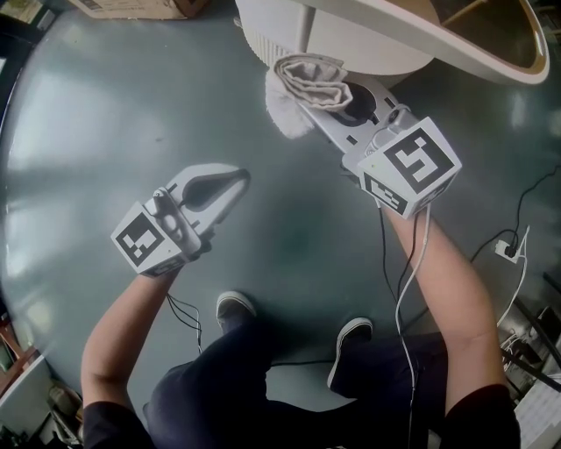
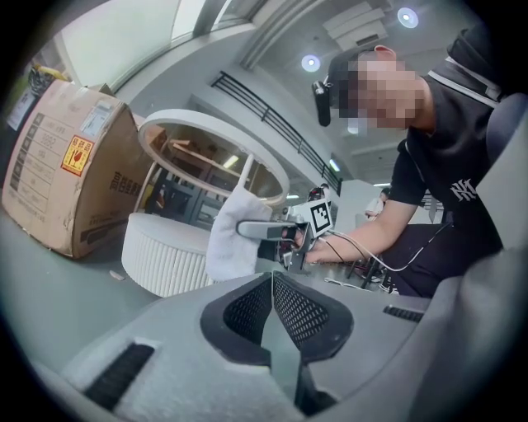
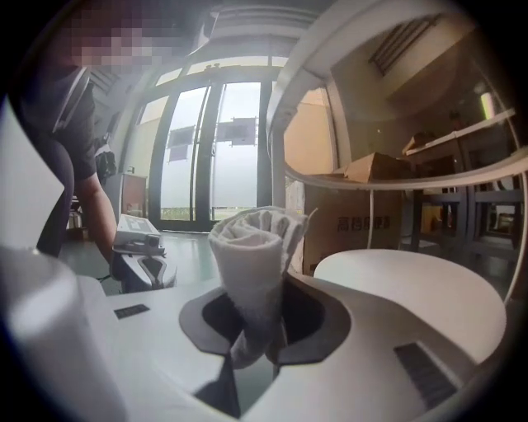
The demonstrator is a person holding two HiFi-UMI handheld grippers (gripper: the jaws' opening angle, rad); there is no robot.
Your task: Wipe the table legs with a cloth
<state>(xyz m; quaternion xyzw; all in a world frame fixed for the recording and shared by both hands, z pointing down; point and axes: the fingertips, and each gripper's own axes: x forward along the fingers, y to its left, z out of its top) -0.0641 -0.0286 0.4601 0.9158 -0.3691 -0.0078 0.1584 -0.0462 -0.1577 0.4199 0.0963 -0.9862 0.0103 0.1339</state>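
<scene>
We are clamping the rolled cloth [image 1: 307, 77] in the right gripper [image 1: 320, 101] near the table leg [image 1: 304, 26] — left gripper [image 1: 235, 182] pinched closed, empty; the loose roll may be working free mid-wipe

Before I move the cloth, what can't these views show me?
- Head view: the table top runs off the upper edge and covers most of the legs.
- Head view: seen from above, the cloth overlaps the ribbed base; contact cannot be told.
- Right gripper view: the rolled cloth in the right gripper blocks what lies straight ahead.
- Left gripper view: the cardboard box label print is too small.
</scene>
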